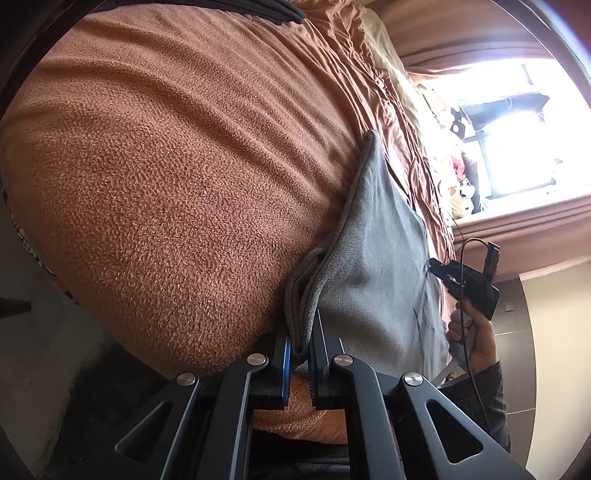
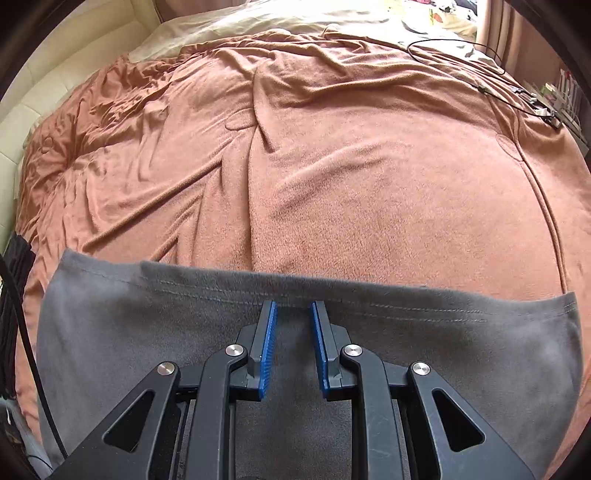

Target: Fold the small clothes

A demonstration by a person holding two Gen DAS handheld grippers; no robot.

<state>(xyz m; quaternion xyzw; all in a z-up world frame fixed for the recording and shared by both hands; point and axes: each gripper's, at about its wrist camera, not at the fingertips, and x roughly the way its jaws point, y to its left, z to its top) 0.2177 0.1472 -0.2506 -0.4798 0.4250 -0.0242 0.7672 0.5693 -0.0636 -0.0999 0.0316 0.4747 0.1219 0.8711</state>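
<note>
A grey fleece garment [image 1: 373, 258] lies on the brown blanket [image 1: 166, 166] of a bed. My left gripper [image 1: 301, 334] is shut on a doubled-over edge of it, and the fabric bunches up out of the blue pads. In the right wrist view the same grey garment [image 2: 147, 332] spreads flat, its stitched hem running across. My right gripper [image 2: 294, 304] hovers just behind that hem with its blue pads apart and nothing pinched between them. From the left wrist view, that right gripper [image 1: 436, 266] shows at the garment's far side, held by a hand [image 1: 476, 339].
The brown blanket [image 2: 351, 166] is wrinkled toward the left and far side. A black cable [image 2: 443, 48] and small connectors lie on the bed's far right. A cream headboard [image 2: 33, 99] bounds the left. A dark cloth [image 1: 258, 7] sits at the bed's edge, and a bright window [image 1: 513, 155] stands beyond.
</note>
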